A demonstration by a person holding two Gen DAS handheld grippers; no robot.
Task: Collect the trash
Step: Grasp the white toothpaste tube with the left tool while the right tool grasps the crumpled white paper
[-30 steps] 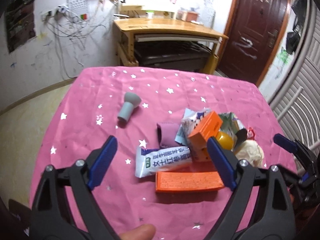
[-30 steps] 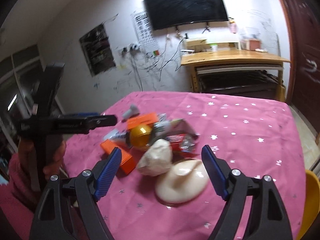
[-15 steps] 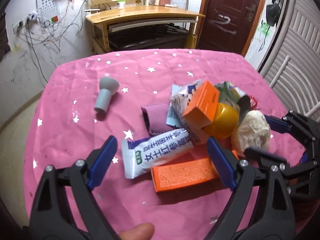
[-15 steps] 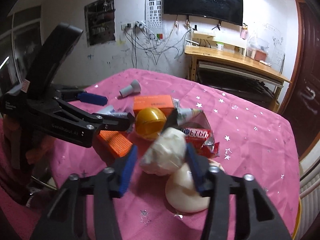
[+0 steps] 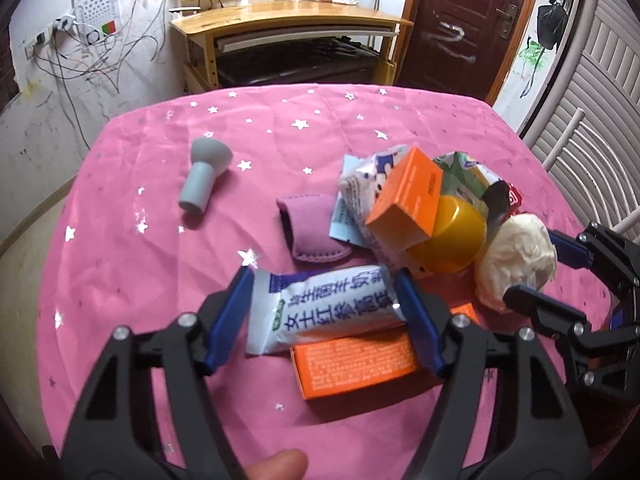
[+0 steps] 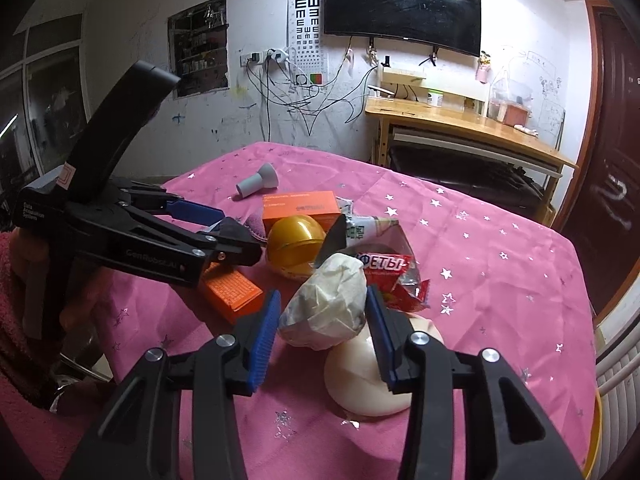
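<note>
A pile of trash lies on the pink starred tablecloth [image 5: 120, 264]. My left gripper [image 5: 324, 312] is closed on a white sachet with blue print [image 5: 328, 308], its pads touching both ends. An orange box [image 5: 356, 360] lies just under it. My right gripper [image 6: 322, 328] is closed on a crumpled white paper ball [image 6: 328, 308], which also shows in the left wrist view [image 5: 516, 256]. The pile also holds a second orange box [image 5: 408, 200], a yellow half-sphere [image 5: 456, 240], a red wrapper [image 6: 392, 272] and a purple pouch [image 5: 312, 228].
A grey funnel-shaped cap [image 5: 202, 176] lies apart at the left of the cloth. A cream dome-shaped lid [image 6: 368, 376] sits under my right gripper. A wooden desk [image 5: 288, 16] and a dark door [image 5: 460, 20] stand behind the table. A white chair back [image 5: 560, 136] is at the right edge.
My left gripper moved forward and closed around the white sachet. My right gripper narrowed further onto the paper ball, which now appears slightly raised.
</note>
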